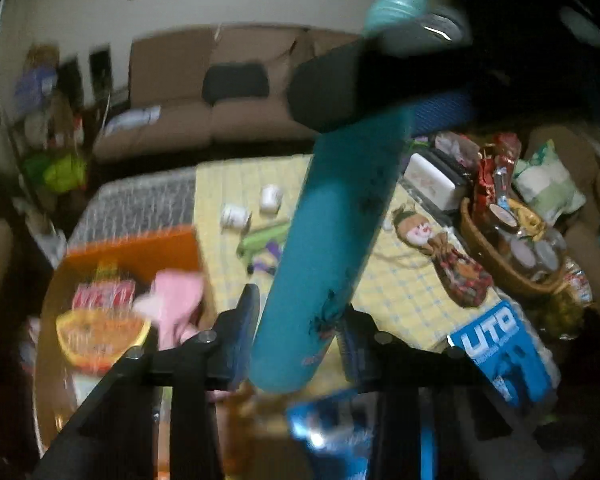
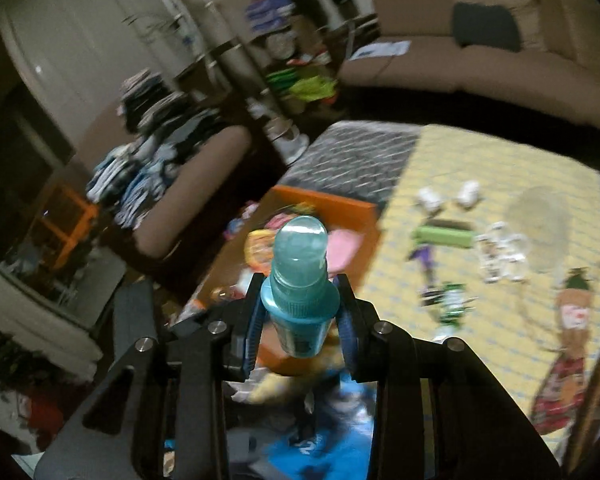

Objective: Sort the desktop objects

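In the orange box (image 2: 332, 208) lie toys; both fingers pairs clamp the teal bottle (image 1: 332, 240).

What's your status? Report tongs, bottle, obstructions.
Left tongs and right tongs both shut on teal bottle, held above the table. Orange box below left. Nothing blocking.

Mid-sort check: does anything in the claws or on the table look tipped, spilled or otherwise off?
Yes: both claws grip one teal spray bottle. The left claw holds its base, the right claw its neck, so it hangs slanted over the yellow cloth. Two small white bottles appear tipped over there. No spill shows, though the views are blurred.
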Motion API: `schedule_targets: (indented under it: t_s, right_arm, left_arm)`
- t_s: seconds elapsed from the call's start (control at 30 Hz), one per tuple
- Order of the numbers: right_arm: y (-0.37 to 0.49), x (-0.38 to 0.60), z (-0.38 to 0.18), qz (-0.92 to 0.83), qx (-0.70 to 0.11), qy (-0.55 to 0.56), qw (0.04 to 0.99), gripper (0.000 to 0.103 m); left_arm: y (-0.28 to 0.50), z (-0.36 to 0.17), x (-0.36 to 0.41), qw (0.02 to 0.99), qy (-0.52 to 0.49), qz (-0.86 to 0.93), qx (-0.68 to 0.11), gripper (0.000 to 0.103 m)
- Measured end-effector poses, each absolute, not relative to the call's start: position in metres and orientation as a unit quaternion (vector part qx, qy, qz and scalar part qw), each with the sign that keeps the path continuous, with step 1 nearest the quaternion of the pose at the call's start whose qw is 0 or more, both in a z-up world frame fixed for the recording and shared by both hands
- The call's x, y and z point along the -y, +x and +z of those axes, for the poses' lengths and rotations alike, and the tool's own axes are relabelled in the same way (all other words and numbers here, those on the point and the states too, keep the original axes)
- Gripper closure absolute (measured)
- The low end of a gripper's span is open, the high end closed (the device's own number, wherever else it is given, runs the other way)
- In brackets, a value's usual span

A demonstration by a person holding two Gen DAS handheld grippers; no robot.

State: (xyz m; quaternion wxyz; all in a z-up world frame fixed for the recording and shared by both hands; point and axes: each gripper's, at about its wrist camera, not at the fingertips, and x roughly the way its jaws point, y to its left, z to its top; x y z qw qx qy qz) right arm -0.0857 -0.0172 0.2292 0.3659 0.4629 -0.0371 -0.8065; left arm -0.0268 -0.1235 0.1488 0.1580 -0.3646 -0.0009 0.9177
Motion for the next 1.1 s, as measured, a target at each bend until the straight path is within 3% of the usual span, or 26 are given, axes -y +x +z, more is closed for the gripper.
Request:
schedule_targets:
  t_s: [0.2, 0.27, 0.33, 0.53, 0.77, 0.9, 1.1]
  right_arm:
    - [-0.081, 0.081, 0.221, -0.801, 0.034, 0.463, 0.378, 0.071]
    - [-0.086, 0.095, 0.212, -0.795, 0.042, 0.474, 0.377, 0.069]
    - [-0.092, 0.101, 0.201, -0.795, 0.048, 0.480, 0.368, 0.049]
    - [-0.107, 0.086, 0.157, -0.804, 0.051, 0.492, 0.330, 0.047]
    - [-0.118, 0.069, 0.074, -0.771, 0.048, 0.566, 0.290, 0.057]
    - [-0.115, 0.074, 0.058, -0.759, 0.037, 0.580, 0.293, 0.063]
    - [-0.082, 0.121, 0.062, -0.747, -0.083, 0.559, 0.350, 0.068]
  left_arm:
    - [-0.020, 0.140, 0.189, 0.161, -0.384, 0.907, 0.060, 0.067]
    - [-0.022, 0.136, 0.203, 0.163, -0.389, 0.903, 0.081, 0.072]
    - [-0.026, 0.131, 0.220, 0.162, -0.393, 0.899, 0.109, 0.073]
    - [-0.050, 0.106, 0.245, 0.157, -0.409, 0.891, 0.121, 0.075]
    - [-0.079, 0.072, 0.266, 0.158, -0.436, 0.871, 0.161, 0.076]
    - [-0.081, 0.069, 0.278, 0.159, -0.436, 0.866, 0.185, 0.076]
    - [-0.077, 0.075, 0.306, 0.160, -0.421, 0.862, 0.234, 0.076]
